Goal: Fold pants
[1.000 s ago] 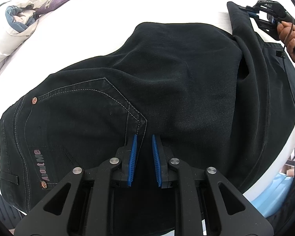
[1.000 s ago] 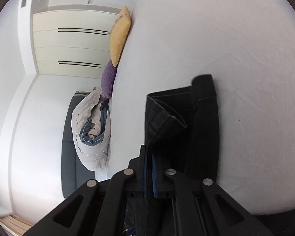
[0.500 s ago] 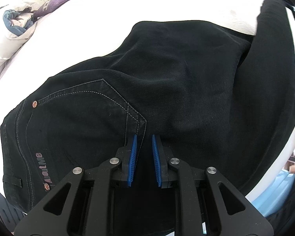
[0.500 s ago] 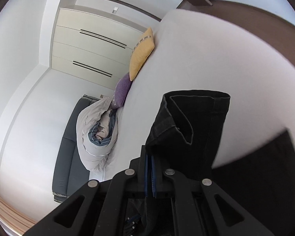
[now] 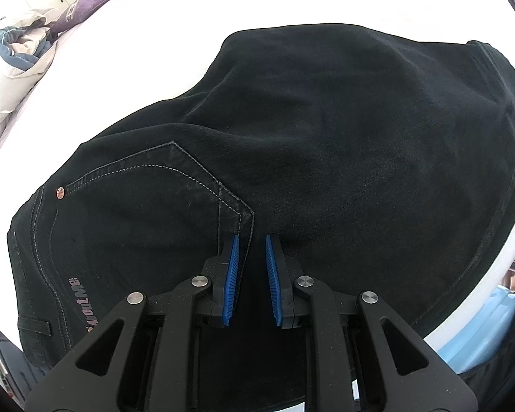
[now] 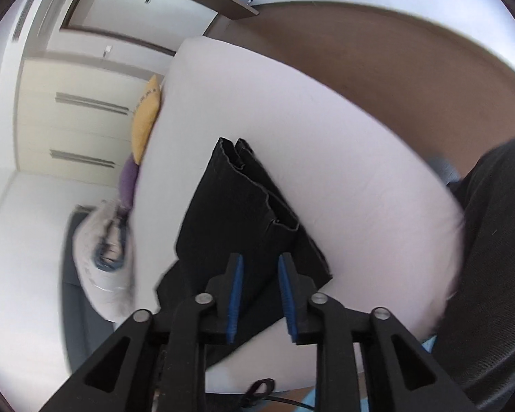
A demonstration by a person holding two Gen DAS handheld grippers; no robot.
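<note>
Pants (image 5: 326,158) lie folded, hems (image 6: 254,171) above our open right gripper (image 6: 259,264), seat under our open left gripper (image 5: 252,245).

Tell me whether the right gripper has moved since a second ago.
Yes. The right gripper has let go of the pants and pulled back: against the white bed, the leg cuffs now lie flat, farther ahead, and its jaws stand open.
</note>
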